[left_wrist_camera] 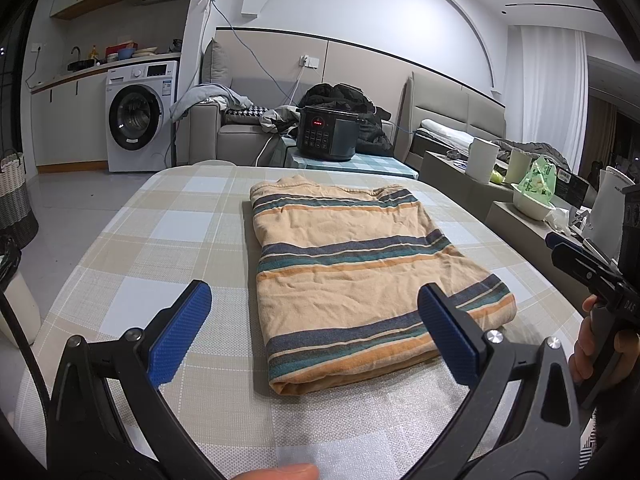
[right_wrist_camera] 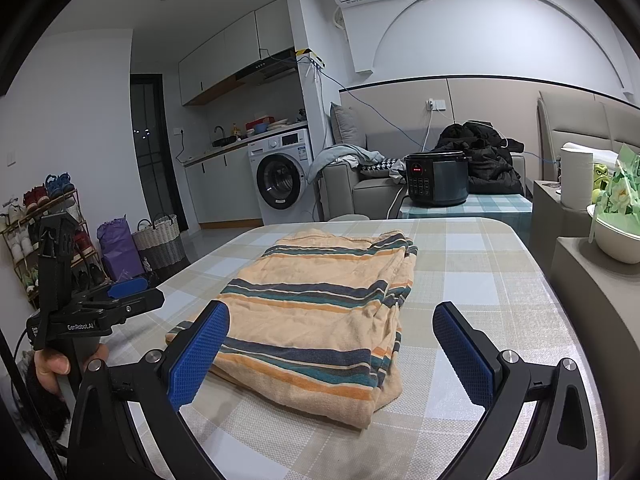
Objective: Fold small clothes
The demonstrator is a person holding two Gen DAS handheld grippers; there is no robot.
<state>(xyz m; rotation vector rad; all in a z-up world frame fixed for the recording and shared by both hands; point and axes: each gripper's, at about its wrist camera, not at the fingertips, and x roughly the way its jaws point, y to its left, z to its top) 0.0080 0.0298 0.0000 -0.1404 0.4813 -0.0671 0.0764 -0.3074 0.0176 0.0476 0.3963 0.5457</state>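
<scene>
Checked tablecloth [left_wrist_camera: 120,240], black rice cooker [left_wrist_camera: 326,133] on side table behind, washing machine [right_wrist_camera: 282,174] w/ sofa [right_wrist_camera: 360,188] beside it, shoe rack [right_wrist_camera: 24,216] far left.

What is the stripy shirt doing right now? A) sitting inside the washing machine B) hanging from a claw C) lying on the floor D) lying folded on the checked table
D: the striped shirt lies folded flat on the checked tablecloth, and both open claws, left and right, hover near it without touching.

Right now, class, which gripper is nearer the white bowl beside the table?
Right. The right gripper has the white bowl just off to its right; the left gripper is farther left, beyond the right one.
</scene>
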